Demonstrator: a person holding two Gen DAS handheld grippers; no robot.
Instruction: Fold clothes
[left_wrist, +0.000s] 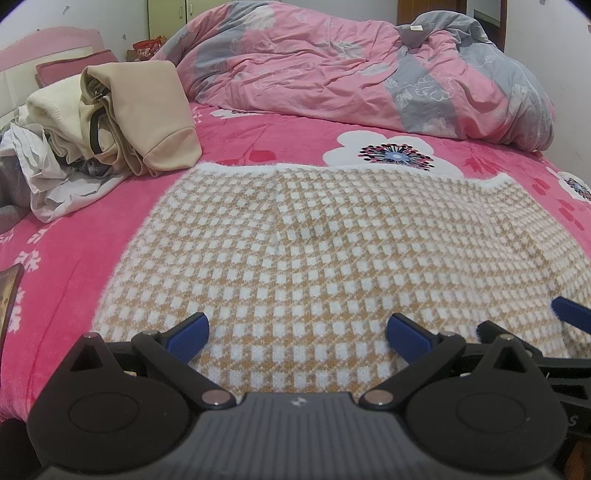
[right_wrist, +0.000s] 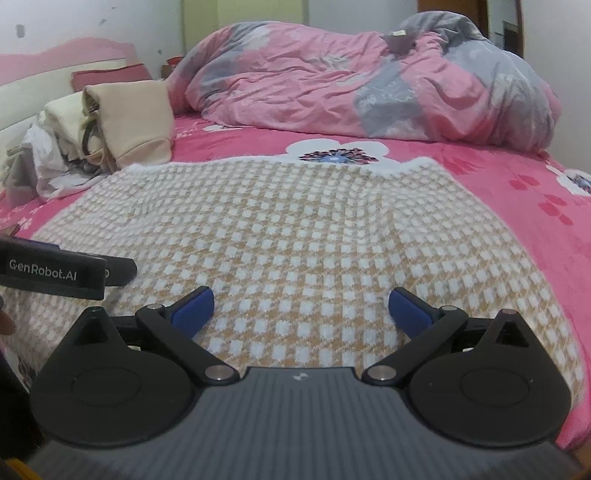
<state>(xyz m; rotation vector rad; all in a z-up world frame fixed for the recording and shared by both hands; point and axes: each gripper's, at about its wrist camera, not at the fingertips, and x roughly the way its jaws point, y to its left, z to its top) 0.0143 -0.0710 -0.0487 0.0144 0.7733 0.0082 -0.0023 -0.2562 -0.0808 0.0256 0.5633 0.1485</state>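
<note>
A tan-and-white checked knit garment (left_wrist: 314, 251) lies flat on the pink flowered bed, also filling the middle of the right wrist view (right_wrist: 280, 236). My left gripper (left_wrist: 297, 332) hovers over its near edge, wide open, with nothing between its blue pads. My right gripper (right_wrist: 300, 308) is likewise wide open over the near edge of the garment, nothing pinched. One blue fingertip (left_wrist: 570, 314) of the right gripper shows at the right of the left wrist view. The left gripper's black body (right_wrist: 55, 273) shows at the left of the right wrist view.
A pile of clothes, with a folded beige garment (left_wrist: 147, 110) on top, sits at the back left of the bed. A crumpled pink and grey duvet (left_wrist: 369, 70) is heaped across the far side. The pink sheet (left_wrist: 74, 258) shows around the garment.
</note>
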